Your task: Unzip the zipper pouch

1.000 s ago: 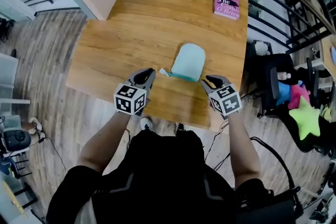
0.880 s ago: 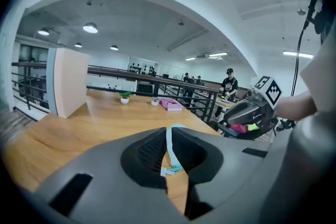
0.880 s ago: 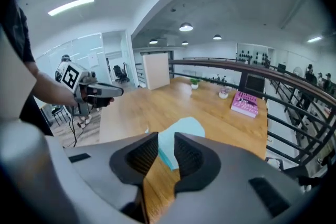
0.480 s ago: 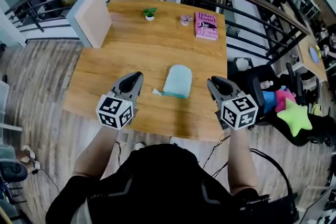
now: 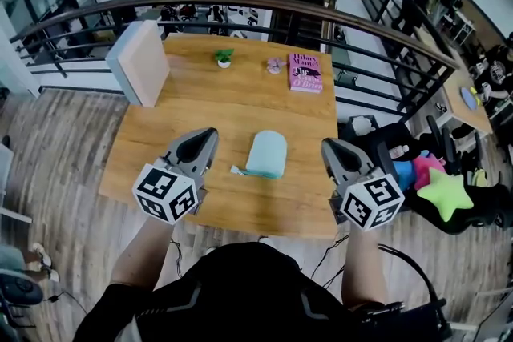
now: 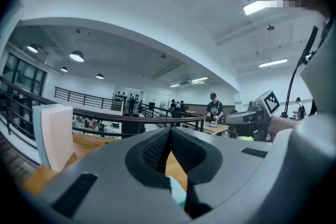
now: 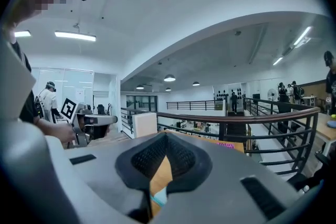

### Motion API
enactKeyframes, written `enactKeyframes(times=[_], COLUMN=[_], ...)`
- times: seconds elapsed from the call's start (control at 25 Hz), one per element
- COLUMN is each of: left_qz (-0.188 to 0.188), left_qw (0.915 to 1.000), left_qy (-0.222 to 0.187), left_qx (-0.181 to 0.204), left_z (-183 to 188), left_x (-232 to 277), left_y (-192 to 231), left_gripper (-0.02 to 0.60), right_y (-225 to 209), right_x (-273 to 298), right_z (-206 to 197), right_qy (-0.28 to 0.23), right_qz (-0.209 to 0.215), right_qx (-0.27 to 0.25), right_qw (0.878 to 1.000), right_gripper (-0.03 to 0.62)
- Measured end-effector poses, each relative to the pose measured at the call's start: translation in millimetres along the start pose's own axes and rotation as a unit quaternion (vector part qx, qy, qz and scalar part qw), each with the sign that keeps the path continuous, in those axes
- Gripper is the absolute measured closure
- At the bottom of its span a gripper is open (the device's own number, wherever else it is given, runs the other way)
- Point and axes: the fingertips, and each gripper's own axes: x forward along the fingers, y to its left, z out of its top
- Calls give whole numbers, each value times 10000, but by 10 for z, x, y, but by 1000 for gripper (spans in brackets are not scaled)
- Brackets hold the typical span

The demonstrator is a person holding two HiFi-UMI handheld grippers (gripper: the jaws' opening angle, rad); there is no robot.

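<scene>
I count one wooden table [image 5: 208,104] carrying one teal pouch [image 5: 265,154] at centre frame, one pink book [image 5: 304,72], one small potted plant [image 5: 224,57] and one pale block [image 5: 138,62] toward the top, plus two grippers lower down, the left gripper [image 5: 210,133] and the right gripper [image 5: 327,145].

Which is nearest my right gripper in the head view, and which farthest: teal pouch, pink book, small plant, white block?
From the right gripper:
1. teal pouch, just to its left, mid-table.
2. pink book, ahead, near the table's far right edge.
3. small plant, far edge, left of centre.
4. white block, far left corner.
</scene>
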Motion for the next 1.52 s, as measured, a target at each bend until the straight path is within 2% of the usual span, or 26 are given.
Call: enactKeyframes(times=[0.2, 0.48, 0.68, 0.92, 1.16, 1.36, 1.52], left_qz=[32, 575, 590, 819, 724, 790, 875], left_qw=[9998, 9980, 9974, 9958, 9957, 9958, 9949], left_qy=[164, 52, 164, 79, 11, -80, -28], left_qx=[-66, 259, 381, 408, 571, 455, 506], left_z=[-24, 34, -14, 23, 40, 46, 59], left_x=[-26, -159, -147, -166, -122, -148, -139], left_y=[-43, 4, 13, 95, 52, 82, 93], left_gripper=[552, 552, 552, 552, 552, 552, 552], right_y=[78, 53, 67, 101, 71, 65, 33], right_x=[10, -46, 17, 79, 119, 148, 156], right_z=[107, 111, 87, 111, 119, 129, 141], right_qy=[-122, -90, 1, -34, -32, -46, -13], right_qz=[-17, -193, -215, -162, -198, -157, -182], right_qx=[-43, -174, -270, -302, -461, -470, -473], right_qw=[9999, 9996, 9994, 9994, 9987, 9988, 9987], right_gripper=[585, 586, 588, 588, 587, 586, 586])
